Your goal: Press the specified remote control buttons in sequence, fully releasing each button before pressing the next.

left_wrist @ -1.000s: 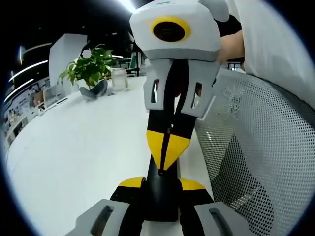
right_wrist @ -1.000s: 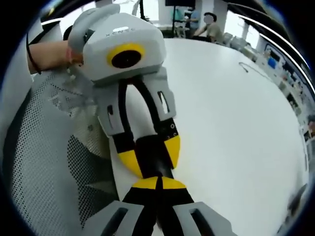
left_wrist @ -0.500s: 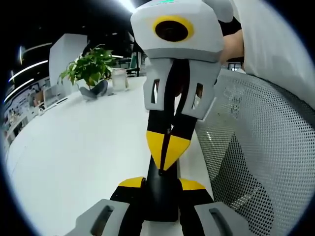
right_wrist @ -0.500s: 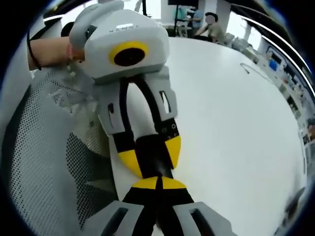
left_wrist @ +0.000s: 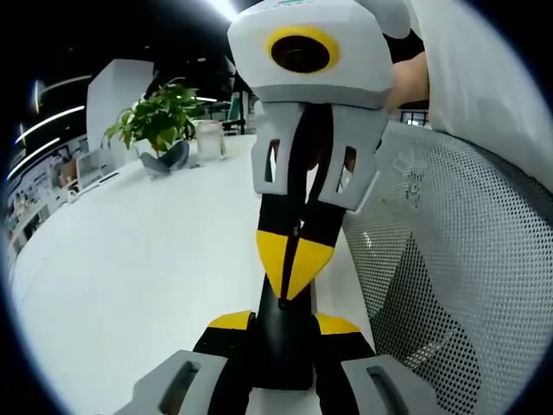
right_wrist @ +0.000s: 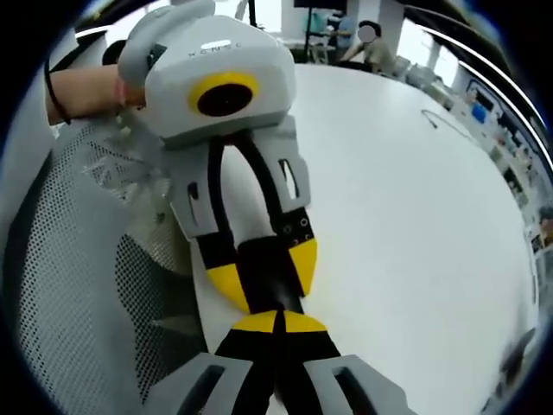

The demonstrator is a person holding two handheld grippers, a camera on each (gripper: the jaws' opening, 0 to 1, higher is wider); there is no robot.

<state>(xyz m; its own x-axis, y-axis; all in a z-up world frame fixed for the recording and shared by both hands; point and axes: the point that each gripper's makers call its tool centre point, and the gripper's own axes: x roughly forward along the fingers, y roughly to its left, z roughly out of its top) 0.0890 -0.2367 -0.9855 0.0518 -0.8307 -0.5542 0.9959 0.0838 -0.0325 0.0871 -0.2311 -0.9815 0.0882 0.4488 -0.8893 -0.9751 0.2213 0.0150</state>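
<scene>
Two grippers meet tip to tip over a black remote control at the edge of a white bench. From the left gripper view, the left gripper (left_wrist: pixel 282 324) has its yellow-tipped jaws clamped on the near end of the remote control (left_wrist: pixel 285 346), one jaw on each side of the slim black body. The right gripper (left_wrist: pixel 294 264) comes in from the top of this view, its yellow tips drawn together into a point that rests on the remote control's upper face. A potted plant (left_wrist: pixel 158 121) and a clear jar (left_wrist: pixel 209 138) stand well apart on the far side of the bench (left_wrist: pixel 138 259). A grey mesh chair back (left_wrist: pixel 458 268) sits just beside the bench edge, with a person's white sleeve (left_wrist: pixel 484 78) above it.

From the right gripper view, the right gripper (right_wrist: pixel 278 323) shows its jaws pressed together, tips down on the remote control (right_wrist: pixel 270 278). The left gripper (right_wrist: pixel 263 272) reaches in from the top, its yellow tips holding the black body from both sides. A person's hand (right_wrist: pixel 91 91) grips its handle above the mesh chair back (right_wrist: pixel 78 285). Seated people (right_wrist: pixel 359 43) are visible far across the bench (right_wrist: pixel 415 225).
</scene>
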